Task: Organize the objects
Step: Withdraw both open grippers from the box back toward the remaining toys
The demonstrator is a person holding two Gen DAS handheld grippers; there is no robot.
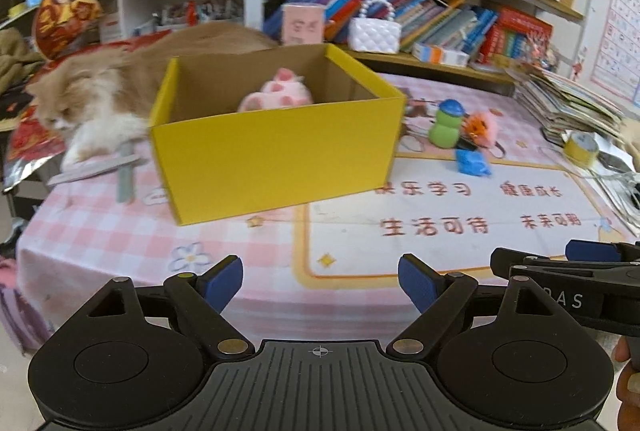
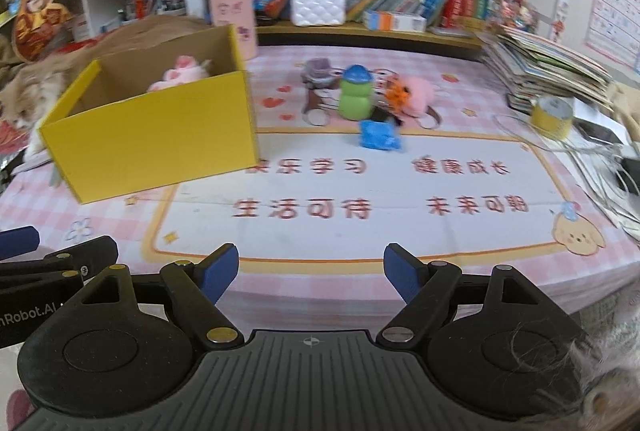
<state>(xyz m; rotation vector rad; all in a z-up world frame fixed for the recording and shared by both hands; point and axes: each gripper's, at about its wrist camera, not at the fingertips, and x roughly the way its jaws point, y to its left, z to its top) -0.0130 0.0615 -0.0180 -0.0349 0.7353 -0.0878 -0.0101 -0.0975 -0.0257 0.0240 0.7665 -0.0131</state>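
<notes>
Holding pink plush toy, seemingly, yellow box

Your yellow box is matt cardboard, raw brown inside. The pink toy in it is fuzzy plush. Your tablecloth reads as smooth printed sheet. The green bottle looks like smooth plastic.

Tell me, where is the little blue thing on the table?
In the right wrist view the crumpled blue thing lies on the pink table mat, to the right of the yellow box, just in front of the green toy with the blue cap.
</notes>
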